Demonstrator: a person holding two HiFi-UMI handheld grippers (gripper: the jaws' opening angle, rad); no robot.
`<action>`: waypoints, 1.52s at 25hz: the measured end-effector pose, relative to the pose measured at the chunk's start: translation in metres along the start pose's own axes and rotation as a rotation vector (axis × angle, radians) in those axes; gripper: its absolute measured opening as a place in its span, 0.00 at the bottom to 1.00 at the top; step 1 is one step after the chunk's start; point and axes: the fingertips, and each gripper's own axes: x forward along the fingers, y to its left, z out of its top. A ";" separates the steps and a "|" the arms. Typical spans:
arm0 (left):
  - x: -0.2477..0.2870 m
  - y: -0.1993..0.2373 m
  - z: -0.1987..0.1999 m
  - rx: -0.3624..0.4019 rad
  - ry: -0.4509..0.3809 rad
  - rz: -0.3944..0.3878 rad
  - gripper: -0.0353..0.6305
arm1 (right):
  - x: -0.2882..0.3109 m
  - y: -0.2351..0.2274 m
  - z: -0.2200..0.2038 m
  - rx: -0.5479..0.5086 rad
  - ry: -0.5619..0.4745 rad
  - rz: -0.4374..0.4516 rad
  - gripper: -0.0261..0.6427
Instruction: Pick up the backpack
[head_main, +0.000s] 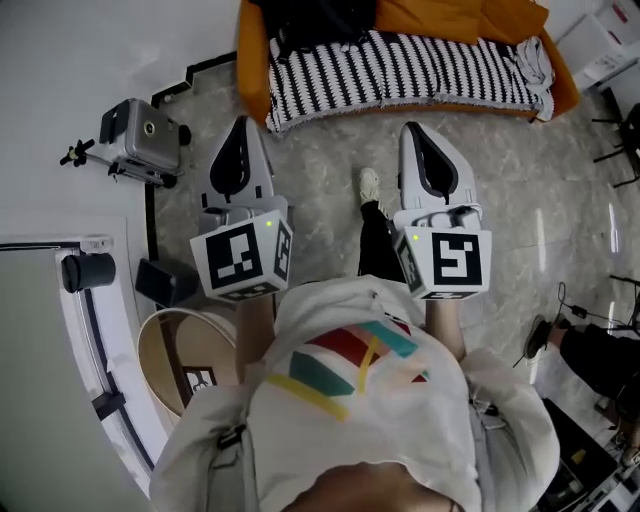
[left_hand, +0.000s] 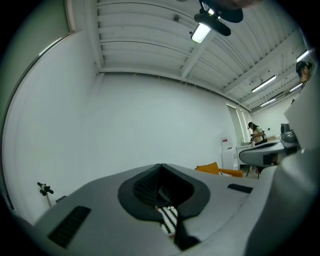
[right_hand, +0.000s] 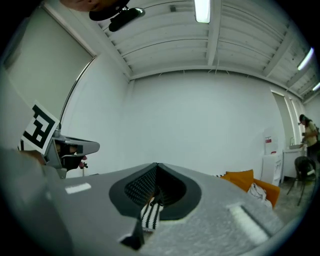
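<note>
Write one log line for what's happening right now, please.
left tool: shut, empty | right tool: shut, empty | both: pointing toward sofa | backpack: black, on sofa, untouched

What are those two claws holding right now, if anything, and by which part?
Nothing. The left claw and the right claw are both shut and empty, short of the striped sofa cover.
</note>
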 end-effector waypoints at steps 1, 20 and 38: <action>0.013 0.003 -0.003 0.000 0.002 0.016 0.07 | 0.016 -0.008 -0.002 0.013 -0.008 0.012 0.05; 0.304 0.033 0.003 -0.037 0.051 0.228 0.07 | 0.326 -0.149 -0.011 0.019 0.038 0.200 0.05; 0.431 0.017 0.032 0.005 0.060 0.186 0.07 | 0.429 -0.232 -0.005 -0.032 0.078 0.150 0.05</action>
